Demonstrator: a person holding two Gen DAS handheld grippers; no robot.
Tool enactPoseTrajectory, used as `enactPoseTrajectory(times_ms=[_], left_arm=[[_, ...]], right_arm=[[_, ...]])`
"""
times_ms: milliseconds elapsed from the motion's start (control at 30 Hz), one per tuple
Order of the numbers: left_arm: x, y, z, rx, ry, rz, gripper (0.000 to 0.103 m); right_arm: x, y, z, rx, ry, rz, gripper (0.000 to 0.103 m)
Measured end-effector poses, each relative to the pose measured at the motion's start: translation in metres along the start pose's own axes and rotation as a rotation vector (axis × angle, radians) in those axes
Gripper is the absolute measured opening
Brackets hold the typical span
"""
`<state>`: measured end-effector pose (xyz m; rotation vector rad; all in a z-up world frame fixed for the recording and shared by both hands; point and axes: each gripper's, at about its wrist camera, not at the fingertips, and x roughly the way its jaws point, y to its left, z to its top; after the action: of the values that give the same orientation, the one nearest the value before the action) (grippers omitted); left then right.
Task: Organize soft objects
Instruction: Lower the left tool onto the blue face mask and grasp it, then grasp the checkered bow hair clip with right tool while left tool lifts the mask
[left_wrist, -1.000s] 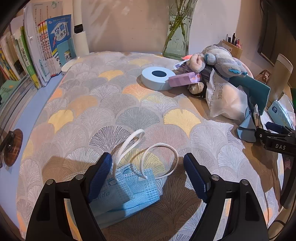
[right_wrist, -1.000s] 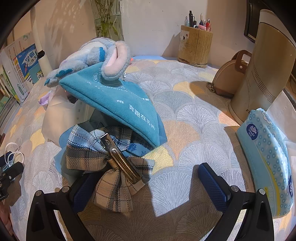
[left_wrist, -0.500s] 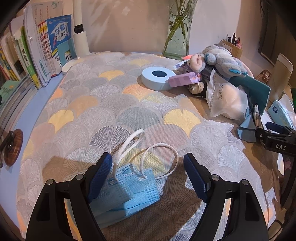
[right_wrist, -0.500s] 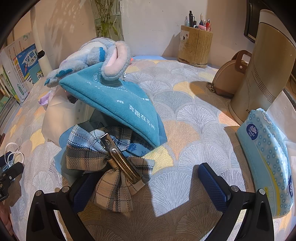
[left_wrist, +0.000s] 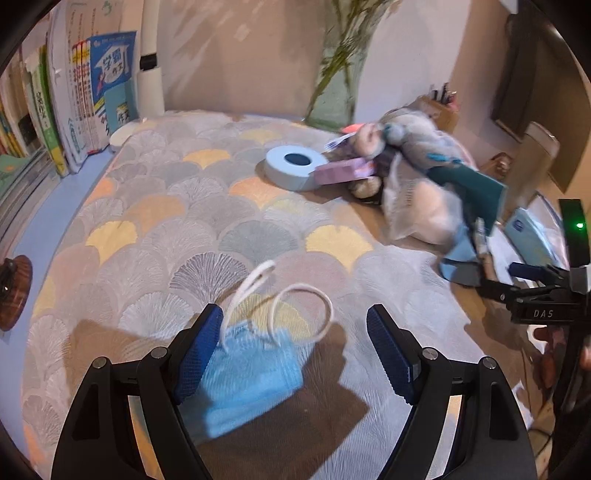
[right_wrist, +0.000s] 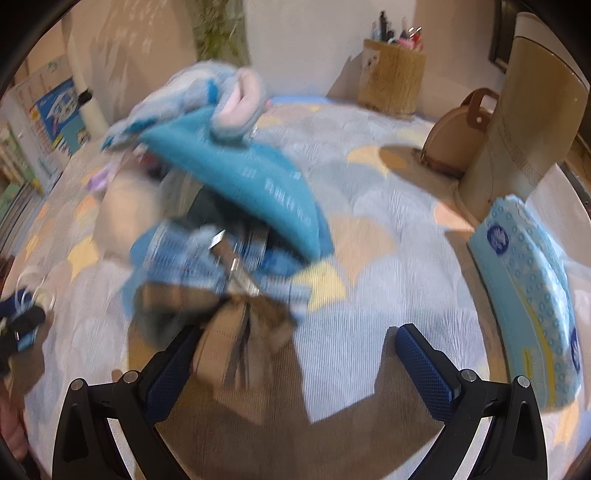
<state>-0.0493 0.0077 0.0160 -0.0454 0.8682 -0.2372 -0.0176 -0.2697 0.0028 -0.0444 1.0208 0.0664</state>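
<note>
A blue face mask (left_wrist: 251, 373) with white ear loops lies on the patterned cloth between the open fingers of my left gripper (left_wrist: 295, 354). A plaid bow hair clip (right_wrist: 229, 295) lies at the left finger of my open right gripper (right_wrist: 295, 373), motion-blurred. Behind the plaid bow hair clip is a teal cloth (right_wrist: 251, 184) with a grey-blue plush toy (right_wrist: 207, 92) on top. In the left wrist view the plush toy (left_wrist: 410, 133) and a white bag (left_wrist: 417, 206) sit at the right, with my right gripper (left_wrist: 532, 295) at the far right.
A blue tape roll (left_wrist: 295, 166) and a pink packet (left_wrist: 343, 171) lie mid-table. Books (left_wrist: 74, 110) stand at the left, a glass vase (left_wrist: 340, 92) at the back. A tissue pack (right_wrist: 535, 295), a tan appliance (right_wrist: 524, 129), a small bag (right_wrist: 458, 136) and a wooden pen holder (right_wrist: 391, 81) are on the right.
Both views are now blurred by motion. The left gripper has shifted slightly left over the mask. The right gripper has moved slightly relative to the plaid bow. Both stay open.
</note>
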Motion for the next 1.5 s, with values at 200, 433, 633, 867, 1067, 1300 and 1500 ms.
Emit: enactPoseTrajectory(times_ms=[200, 433, 633, 867, 1067, 1300, 1500], left_arm=[[-0.021, 0.011, -0.014, 0.039, 0.02, 0.029, 0.079], [-0.019, 0.014, -0.015, 0.07, 0.085, 0.054, 0.079], [-0.011, 0.003, -0.023, 0.17, 0.091, 0.134, 0.079], [-0.013, 0.002, -0.017, 0.165, 0.024, 0.148, 0.015], [-0.045, -0.015, 0.008, 0.108, -0.077, -0.065, 0.014], [-0.032, -0.057, 0.023, 0.195, -0.06, -0.115, 0.02], [-0.043, -0.055, 0.012, 0.206, -0.098, -0.073, 0.083]], right_arm=[[-0.01, -0.004, -0.016, -0.094, 0.015, 0.08, 0.103], [-0.012, -0.002, -0.023, -0.094, -0.022, 0.07, 0.103], [-0.014, -0.007, -0.023, -0.095, -0.024, 0.095, 0.103], [-0.032, -0.019, -0.031, -0.031, -0.098, 0.182, 0.092], [-0.038, -0.017, -0.012, 0.008, -0.122, 0.212, 0.063], [-0.007, -0.004, 0.017, -0.017, -0.047, 0.236, 0.04], [-0.053, 0.001, -0.013, -0.083, -0.152, 0.193, 0.025]])
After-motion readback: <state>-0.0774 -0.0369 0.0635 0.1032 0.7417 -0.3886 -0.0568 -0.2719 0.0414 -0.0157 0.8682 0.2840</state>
